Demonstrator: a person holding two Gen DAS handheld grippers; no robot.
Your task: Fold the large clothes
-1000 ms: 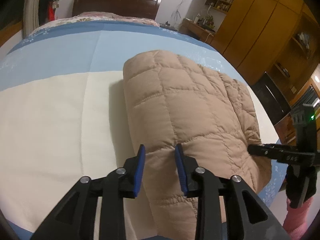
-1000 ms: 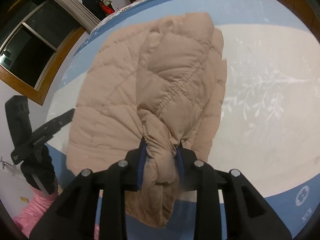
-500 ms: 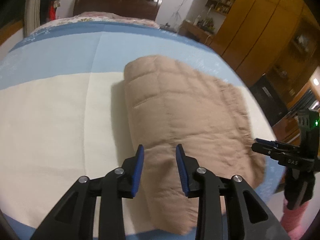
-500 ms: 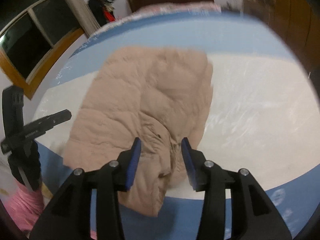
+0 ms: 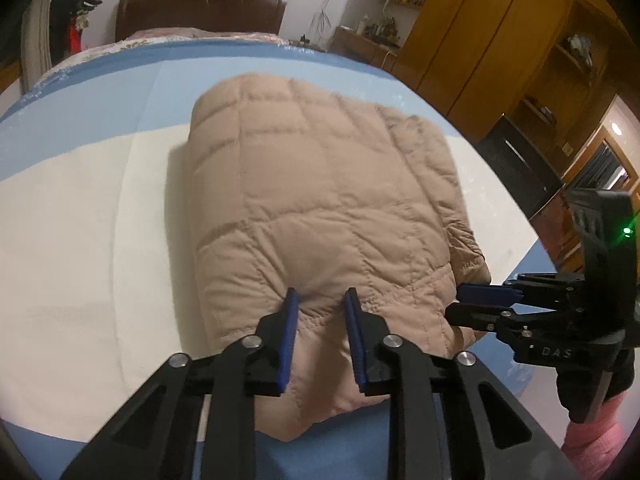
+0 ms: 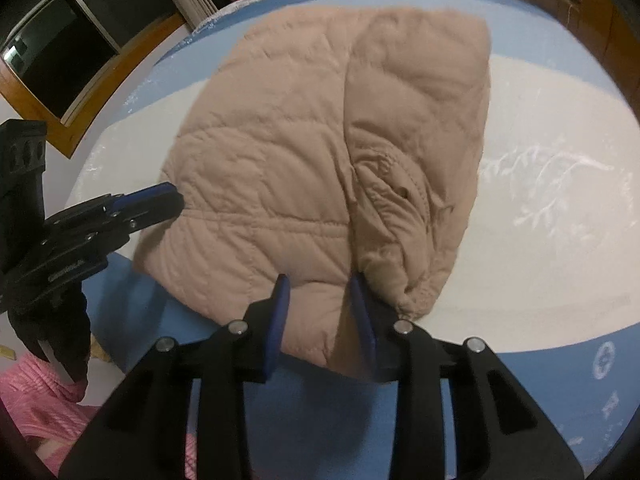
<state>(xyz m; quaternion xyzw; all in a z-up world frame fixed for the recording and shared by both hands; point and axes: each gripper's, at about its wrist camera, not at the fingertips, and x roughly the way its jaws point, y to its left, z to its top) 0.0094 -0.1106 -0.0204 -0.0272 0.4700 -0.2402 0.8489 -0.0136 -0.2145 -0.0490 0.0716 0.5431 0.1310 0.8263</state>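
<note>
A tan quilted puffer jacket [image 5: 320,200] lies folded into a thick block on the bed [image 5: 80,240]. Its near edge hangs over the blue border. In the right wrist view the jacket [image 6: 280,140] has a sleeve [image 6: 416,140] folded down its right side, with the cuff [image 6: 416,292] near my right finger. My left gripper [image 5: 320,300] is open, its tips resting on the jacket's near edge. My right gripper [image 6: 319,284] is open too, over the near hem beside the cuff. Each gripper shows in the other's view: right gripper [image 5: 456,302], left gripper [image 6: 179,200].
The cream sheet has blue borders [image 6: 320,420] and stretches wide on both sides of the jacket. A dark headboard [image 5: 200,12] stands at the far end, wooden wardrobes [image 5: 500,40] to the right, and a window [image 6: 60,60] to the left. A pink sleeve [image 6: 40,400] is at the bedside.
My right gripper let go of the bunched sleeve, which now lies flat on the jacket. Both grippers have come closer to the jacket's near edge.
</note>
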